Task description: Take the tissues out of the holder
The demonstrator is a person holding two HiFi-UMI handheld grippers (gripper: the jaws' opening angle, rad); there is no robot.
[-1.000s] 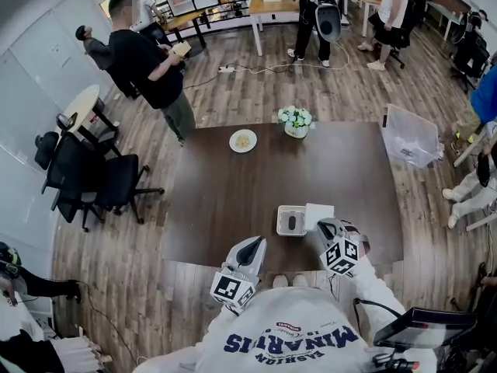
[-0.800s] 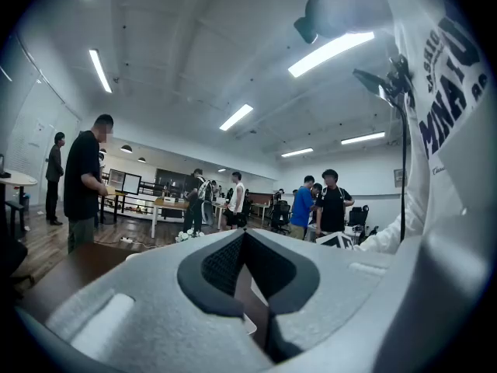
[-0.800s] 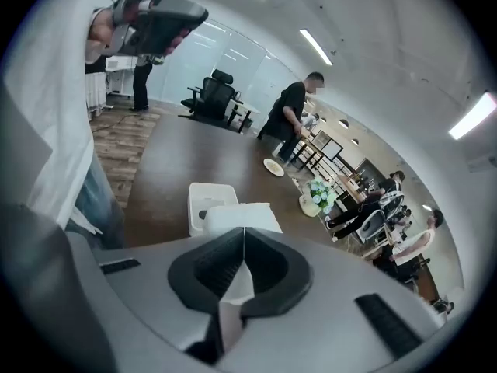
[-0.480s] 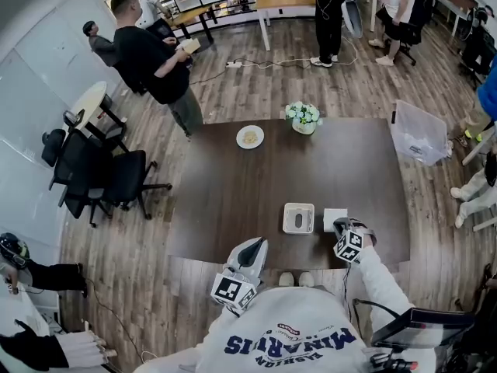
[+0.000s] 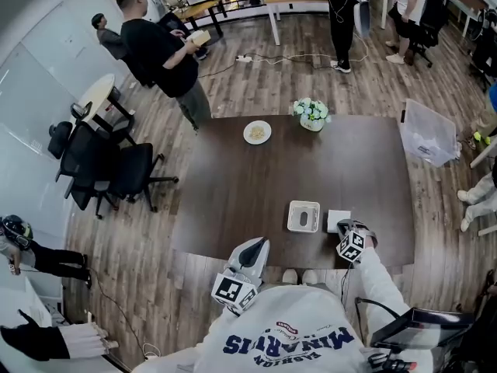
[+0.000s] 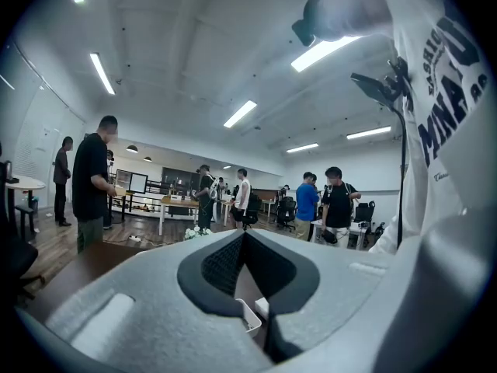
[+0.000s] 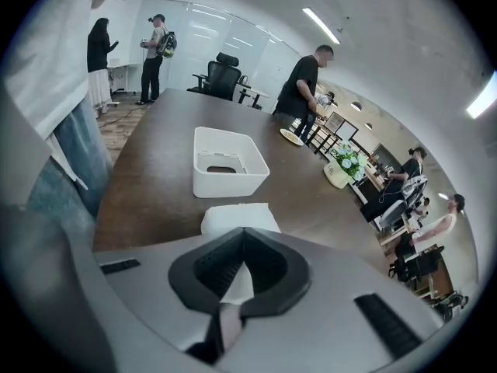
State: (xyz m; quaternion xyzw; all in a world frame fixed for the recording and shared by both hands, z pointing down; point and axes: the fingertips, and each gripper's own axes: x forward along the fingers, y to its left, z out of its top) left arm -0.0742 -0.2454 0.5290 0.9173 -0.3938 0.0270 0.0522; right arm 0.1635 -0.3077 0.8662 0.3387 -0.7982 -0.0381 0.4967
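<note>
The white tissue holder (image 5: 303, 216) stands near the front edge of the dark table (image 5: 233, 185); in the right gripper view the holder (image 7: 227, 162) shows only a dark slot in its floor. A flat white stack of tissues (image 5: 338, 221) lies on the table just right of it. My right gripper (image 5: 344, 227) is at the stack's near edge, jaws shut on the tissues (image 7: 239, 218), with a white strip pinched between the right gripper's (image 7: 243, 230) pads. My left gripper (image 5: 256, 244) hangs off the table's front edge, close to my body. The left gripper (image 6: 245, 231) is shut with nothing in it.
A plate (image 5: 257, 132) and a pot of flowers (image 5: 312, 115) sit at the table's far side. A clear plastic bin (image 5: 427, 134) stands off the right corner and black chairs (image 5: 109, 169) to the left. Several people stand beyond the table.
My right gripper has drawn right and back with the tissues, from beside the holder's top corner to the table right of it. The left gripper has stayed where it was.
</note>
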